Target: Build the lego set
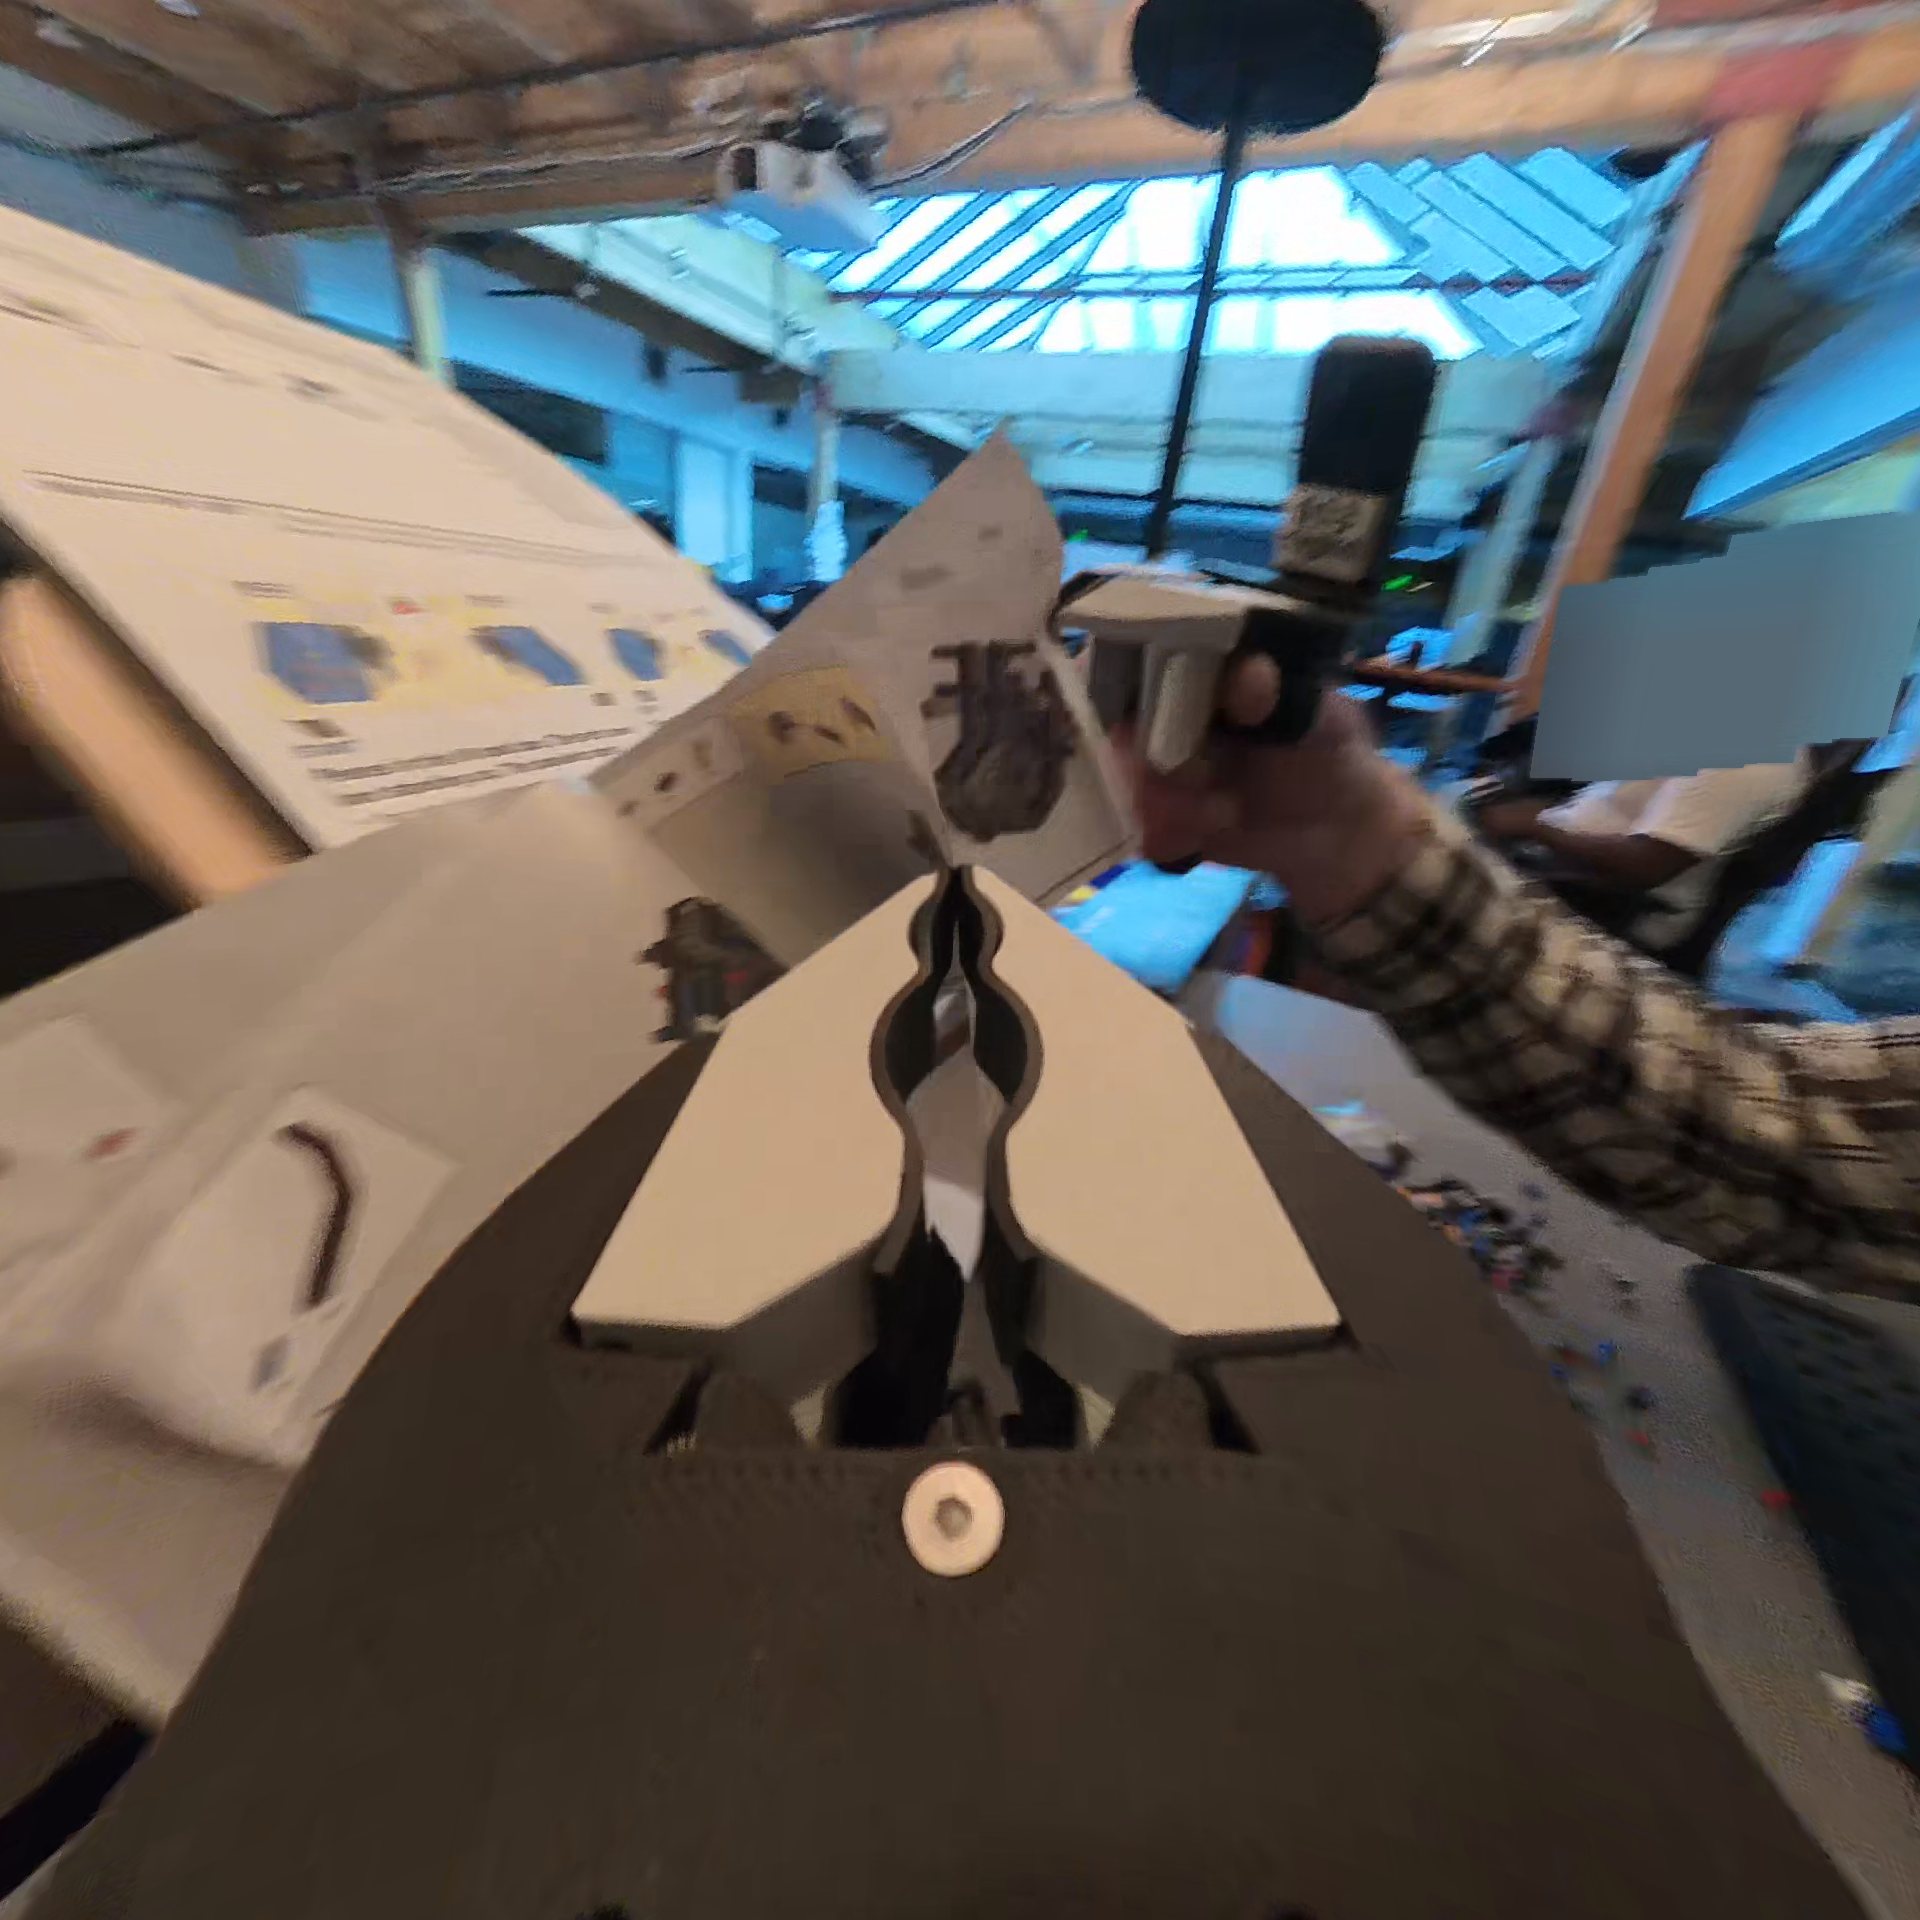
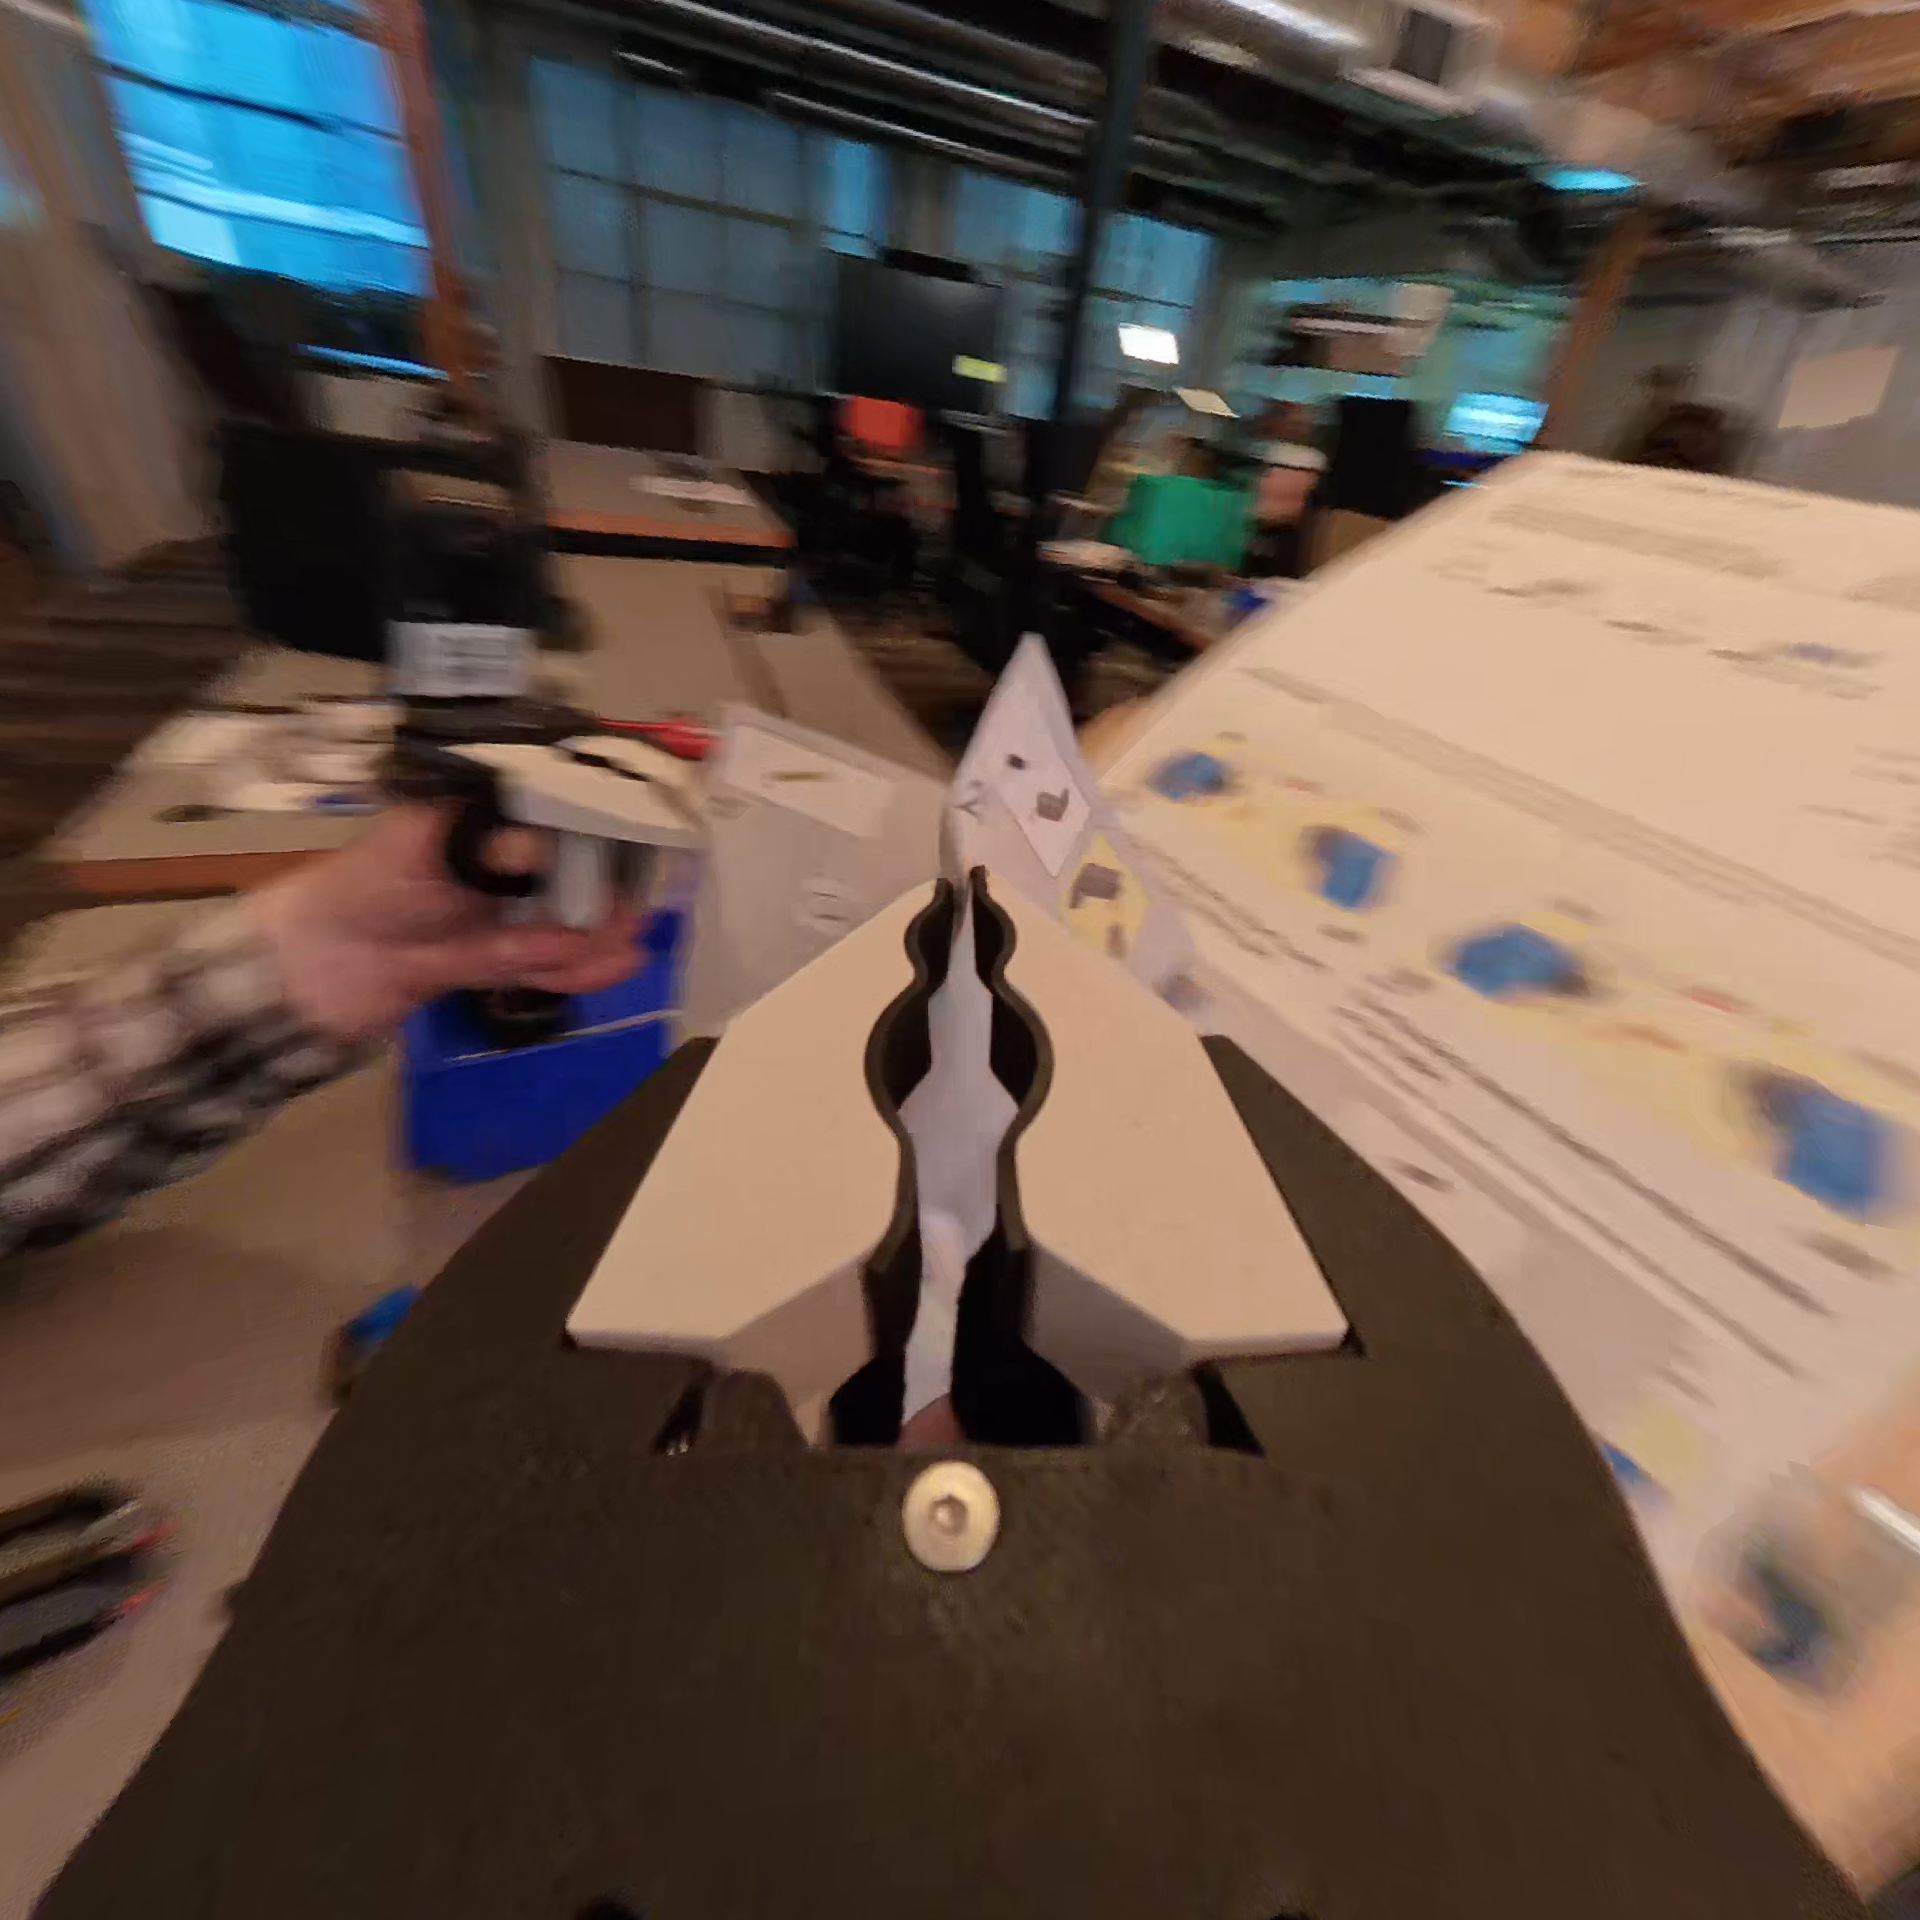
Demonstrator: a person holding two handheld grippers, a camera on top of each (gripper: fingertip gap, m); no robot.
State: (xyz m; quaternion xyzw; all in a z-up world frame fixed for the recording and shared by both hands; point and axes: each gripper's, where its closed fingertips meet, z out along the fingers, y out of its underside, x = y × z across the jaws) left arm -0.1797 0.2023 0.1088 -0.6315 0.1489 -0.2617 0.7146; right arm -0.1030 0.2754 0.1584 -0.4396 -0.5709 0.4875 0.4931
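Instruction booklet [image 1: 852, 748] is pinched in both closed grippers: left gripper [image 1: 954, 883], right gripper [image 2: 961, 894]. Tearing is risked if they are pulled apart.

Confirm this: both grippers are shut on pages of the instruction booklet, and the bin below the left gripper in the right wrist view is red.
The bin's colour is wrong. The right wrist view shows a blue bin. The rest stands: the left gripper and the right gripper are each shut on a page of the instruction booklet.
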